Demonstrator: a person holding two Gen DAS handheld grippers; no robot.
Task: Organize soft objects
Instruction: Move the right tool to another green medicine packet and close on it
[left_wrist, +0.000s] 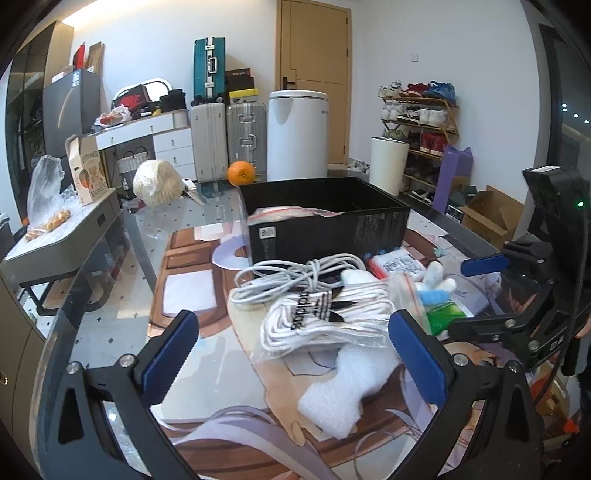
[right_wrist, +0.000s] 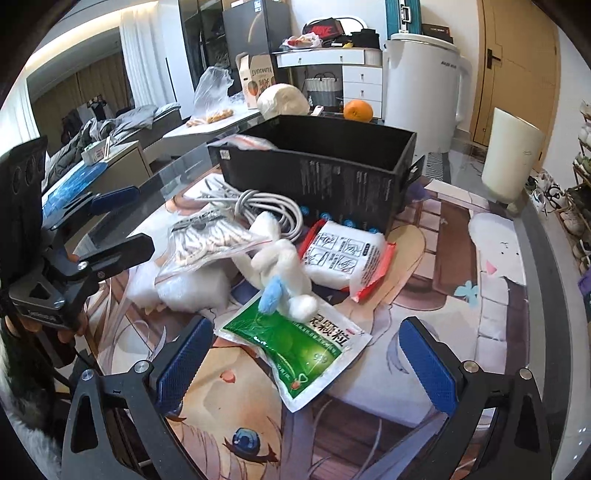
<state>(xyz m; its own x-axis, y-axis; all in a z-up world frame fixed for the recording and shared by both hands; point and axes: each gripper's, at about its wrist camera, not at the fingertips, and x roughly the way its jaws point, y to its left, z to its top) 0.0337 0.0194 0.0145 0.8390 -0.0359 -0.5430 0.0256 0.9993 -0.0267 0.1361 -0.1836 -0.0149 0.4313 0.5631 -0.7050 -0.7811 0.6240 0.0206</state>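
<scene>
A black box (left_wrist: 325, 218) (right_wrist: 321, 166) stands open on the table with a pinkish packet inside. In front of it lie a bag of white socks (left_wrist: 328, 317) (right_wrist: 207, 240), a white foam piece (left_wrist: 347, 391) (right_wrist: 184, 288), a coiled white cable (left_wrist: 295, 277) (right_wrist: 266, 206), a white and blue plush toy (right_wrist: 280, 277) (left_wrist: 436, 284), a green sachet (right_wrist: 295, 347) and a red-edged white packet (right_wrist: 343, 254). My left gripper (left_wrist: 295, 358) is open and empty, just before the socks. My right gripper (right_wrist: 306, 362) is open and empty around the green sachet.
The table carries a printed cartoon mat (right_wrist: 461, 295). An orange (left_wrist: 241, 172) and a pale round bundle (left_wrist: 157, 182) lie behind the box. A white bin (left_wrist: 297, 134), suitcases (left_wrist: 225, 140) and a shoe rack (left_wrist: 421, 125) stand on the floor beyond.
</scene>
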